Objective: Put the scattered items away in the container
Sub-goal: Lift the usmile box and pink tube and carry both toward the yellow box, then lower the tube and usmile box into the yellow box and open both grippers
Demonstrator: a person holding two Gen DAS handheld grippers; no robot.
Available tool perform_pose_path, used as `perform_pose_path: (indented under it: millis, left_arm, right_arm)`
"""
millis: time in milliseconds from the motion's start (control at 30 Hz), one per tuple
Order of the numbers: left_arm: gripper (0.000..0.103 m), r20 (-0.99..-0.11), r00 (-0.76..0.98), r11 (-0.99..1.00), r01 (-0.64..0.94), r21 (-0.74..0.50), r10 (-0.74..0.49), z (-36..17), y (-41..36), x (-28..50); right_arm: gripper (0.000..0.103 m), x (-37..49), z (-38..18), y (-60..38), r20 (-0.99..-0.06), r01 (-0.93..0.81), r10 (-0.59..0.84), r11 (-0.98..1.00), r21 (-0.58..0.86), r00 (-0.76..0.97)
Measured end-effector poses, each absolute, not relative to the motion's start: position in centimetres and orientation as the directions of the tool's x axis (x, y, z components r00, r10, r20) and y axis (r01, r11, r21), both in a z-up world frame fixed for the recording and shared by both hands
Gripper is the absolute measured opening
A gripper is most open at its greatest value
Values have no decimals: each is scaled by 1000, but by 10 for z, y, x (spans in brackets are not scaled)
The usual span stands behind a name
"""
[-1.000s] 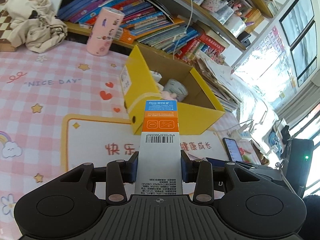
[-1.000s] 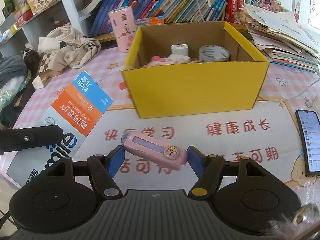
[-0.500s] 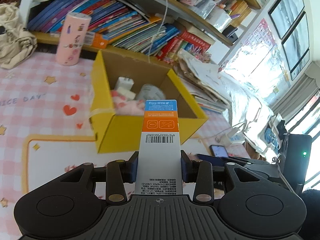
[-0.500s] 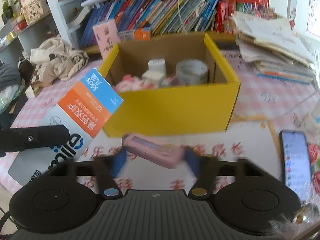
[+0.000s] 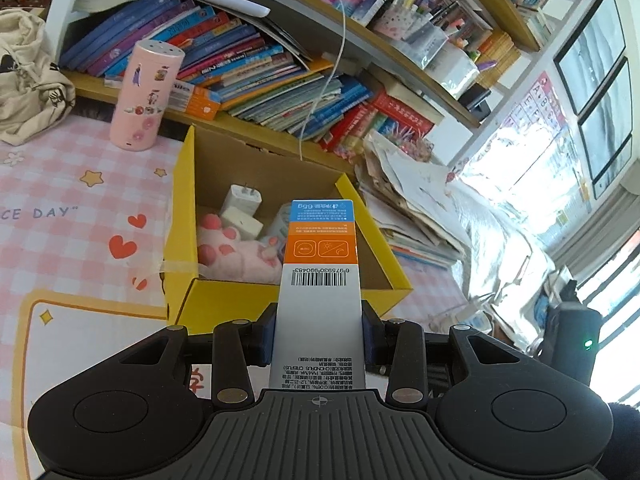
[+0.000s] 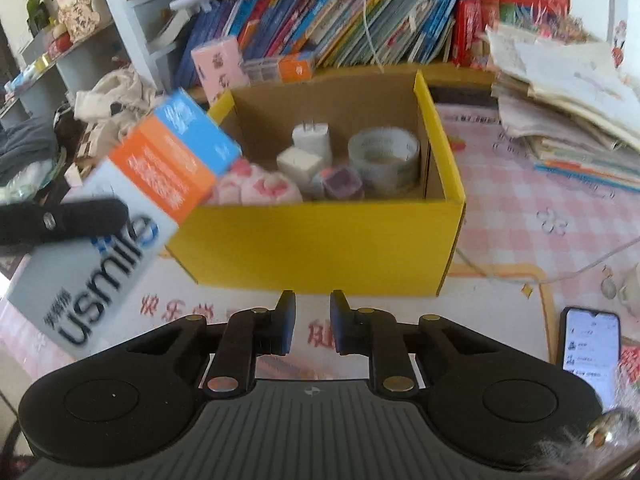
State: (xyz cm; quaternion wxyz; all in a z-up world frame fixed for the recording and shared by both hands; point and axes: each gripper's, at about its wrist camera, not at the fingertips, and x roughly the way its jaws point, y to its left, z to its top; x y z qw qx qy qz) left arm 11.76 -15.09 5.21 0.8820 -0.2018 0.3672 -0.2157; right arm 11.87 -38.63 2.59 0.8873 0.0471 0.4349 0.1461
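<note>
My left gripper (image 5: pixel 319 336) is shut on a white, orange and blue toothpaste box (image 5: pixel 320 280), whose far end reaches over the near rim of the yellow cardboard box (image 5: pixel 180 220). In the right wrist view the toothpaste box (image 6: pixel 152 184) hangs tilted at the left corner of the yellow box (image 6: pixel 320 240). My right gripper (image 6: pixel 312 320) hovers just before the box's front wall; its jaws are closing to a narrow gap with nothing between them. A pink plush paw (image 5: pixel 228 252), white chargers (image 5: pixel 240 208) and a tape roll (image 6: pixel 384 160) lie inside. The pink case seen earlier is out of view.
A phone (image 6: pixel 590 344) lies on the mat at the right. A pink bottle (image 5: pixel 146 96) stands behind the box, before shelves of books. A heap of papers (image 5: pixel 420 200) rises to the right, and crumpled cloth (image 5: pixel 28 80) lies at the far left.
Both grippers have moved closer to the yellow box. The right jaws went from wide around a pink case to nearly together, and the case is gone from view. The left grip is unchanged.
</note>
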Motion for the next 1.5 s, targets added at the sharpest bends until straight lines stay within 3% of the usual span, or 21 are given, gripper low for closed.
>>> perform_pose_path:
  millis: [100,133,200,300,533,767,833,900,933,1167,1500]
  left_arm:
    - [38,-565,639,829,226,-512,-523,52,-155,117]
    - [38,-566,638,829,224,-513,-522,52,-157,116]
    - [38,-569,636,829,218,-515,-521,50,-159,116]
    - [38,-573,636,830,206,-519,-516,48,-160,114]
    - [38,-579,658,842,162,-515,-481,48,-152,103]
    - [38,-581,675,847,127,-516,-455,48,-142,94]
    - [38,-579,678,847,123,-517,-452,49,-141,94]
    - [38,-575,682,846,123,-519,-452,50,-141,93]
    - [38,-572,684,845,123,-521,-453,51,-141,93]
    - [38,-550,694,838,147,-525,-466,56,-145,97]
    - [38,-501,713,823,191,-536,-492,71,-150,110]
  right_arm:
    - [22,121,16,-391,-785,-223,315,948,229,533]
    - [27,122,13,-390,-792,-229,321,945,232,520]
    - [55,123,9,-389,-803,-246,332,940,236,495]
    - [61,124,-1,-381,-826,-298,351,926,234,442]
    - [57,128,-27,-344,-880,-456,317,880,133,354]
    - [53,127,-34,-323,-884,-554,286,832,36,371]
    - [47,127,-34,-322,-883,-567,284,823,24,375]
    - [27,129,-32,-325,-881,-576,290,817,25,374]
    - [26,129,-31,-328,-881,-580,295,814,28,371]
    - [24,119,-14,-339,-854,-588,340,807,51,393]
    - [24,122,72,-375,-709,-545,423,836,66,564]
